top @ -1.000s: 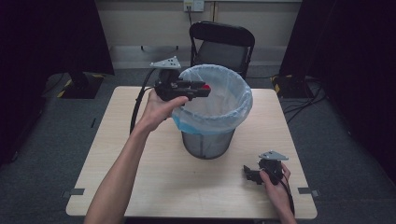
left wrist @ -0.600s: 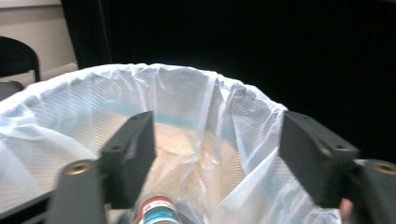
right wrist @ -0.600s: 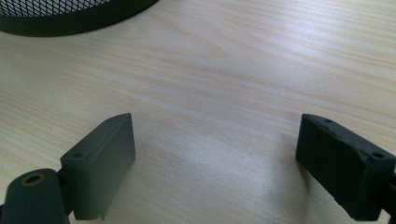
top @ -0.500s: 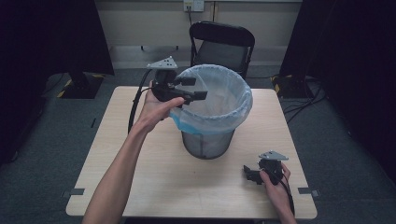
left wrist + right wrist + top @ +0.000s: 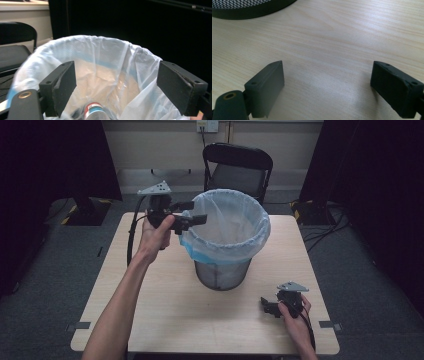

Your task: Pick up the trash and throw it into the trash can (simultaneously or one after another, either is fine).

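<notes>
A black mesh bin lined with a white and blue bag stands mid-table. My left gripper hovers open at the bin's left rim, jaws pointing across the opening with nothing between them. In the left gripper view the open left gripper faces the bag, and a bottle-like thing with a red and blue band shows low down, below the jaws. My right gripper rests open on the table at the front right. The right gripper has bare wood between its jaws.
The light wooden table has free surface all around the bin. A black folding chair stands behind the far edge. The bin's mesh base lies ahead of the right gripper. Dark curtains flank the room.
The left gripper drew back left from over the bin's mouth to its rim. It held a red item a second ago and now stands open. The right gripper has not moved.
</notes>
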